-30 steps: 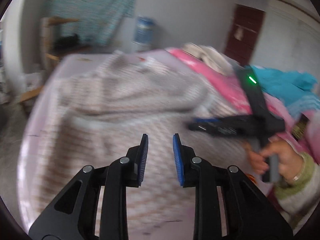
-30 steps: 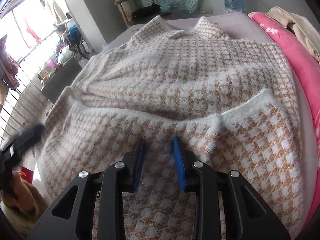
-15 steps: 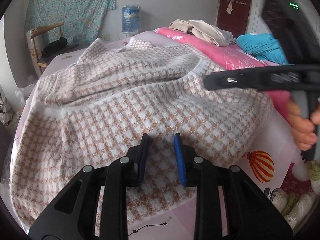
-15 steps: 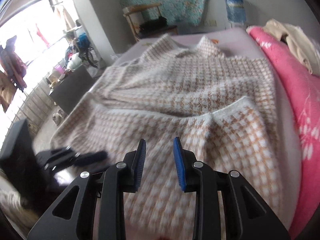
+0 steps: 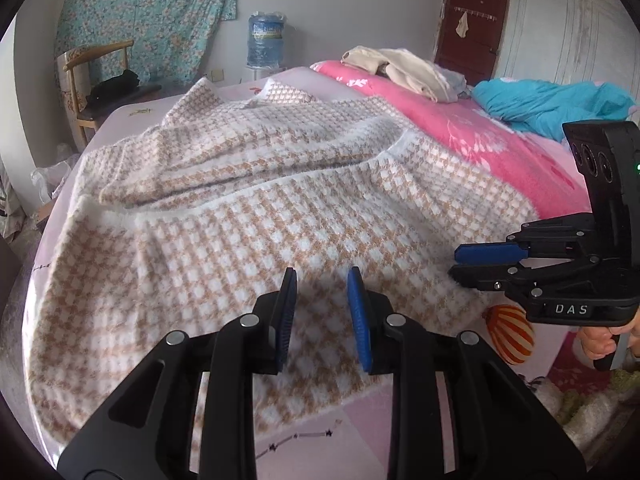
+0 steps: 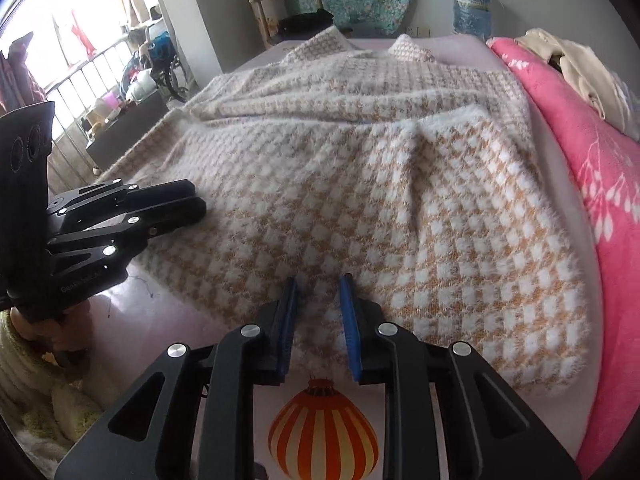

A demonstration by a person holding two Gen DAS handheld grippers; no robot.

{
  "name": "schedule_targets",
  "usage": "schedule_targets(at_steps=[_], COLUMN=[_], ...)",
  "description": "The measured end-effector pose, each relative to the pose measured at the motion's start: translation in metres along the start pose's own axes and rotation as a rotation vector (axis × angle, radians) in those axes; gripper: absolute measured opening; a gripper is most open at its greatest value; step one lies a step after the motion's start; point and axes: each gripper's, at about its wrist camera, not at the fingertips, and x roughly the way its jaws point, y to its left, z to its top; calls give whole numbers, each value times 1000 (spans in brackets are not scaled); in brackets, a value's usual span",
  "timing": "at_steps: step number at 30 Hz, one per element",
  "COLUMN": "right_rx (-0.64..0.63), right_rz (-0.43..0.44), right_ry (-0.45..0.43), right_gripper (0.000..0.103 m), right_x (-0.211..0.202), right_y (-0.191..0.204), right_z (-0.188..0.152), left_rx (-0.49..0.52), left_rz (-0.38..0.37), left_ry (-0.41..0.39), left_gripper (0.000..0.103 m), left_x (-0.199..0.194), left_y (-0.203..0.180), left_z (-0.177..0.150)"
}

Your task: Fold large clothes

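The left gripper [image 5: 322,312] hovers over the near hem of the checked garment [image 5: 256,216] with its jaws spread a little and nothing between them; the right gripper [image 6: 318,316] sits above the near right corner of the same hem, its jaws having just been closing to a narrower gap — no cloth is caught between the pads. The garment, a large fuzzy tan-and-white knit, lies spread over the bed [image 6: 168,320], part of it already doubled over itself, with the pink blanket [image 6: 600,184] just beside its right edge. Risks from here, as a judgement: with jaws this narrow, a descent may push the thick pile ahead of the pads instead of admitting the hem, so the pinch takes only loose fibres and slips on the lift. The doubled layers are a second hazard — a pinch that takes one layer alone would drag the fold apart. Uneven lifting by the two sides would skew the crease, and the right edge could snag the blanket. Legible writing: "DAS" on the right gripper's body in the left wrist view; small lettering on the left gripper's body in the right wrist view, too faint to read with certainty; the label on the water bottle [image 5: 264,40] is unreadable.
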Motion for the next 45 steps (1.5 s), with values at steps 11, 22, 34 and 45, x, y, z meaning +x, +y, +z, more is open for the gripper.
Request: schedule_targets(at_steps=[11, 22, 34, 45], right_rx=[-62, -154, 0, 271], right_rz=[38, 39, 14, -142], right_ry=[-6, -41, -12, -6], right_gripper=[22, 23, 30, 41], right_x=[15, 22, 6, -17], right_y=[23, 49, 0, -83], right_z=[-5, -6, -11, -17], left_rx=[-160, -173, -243, -383], left_rz=[84, 184, 249, 240], left_ry=[56, 52, 37, 67], left_gripper=[26, 25, 26, 27], left_x=[-15, -22, -42, -43], left_y=[38, 57, 89, 130], left_z=[-35, -41, -48, -37])
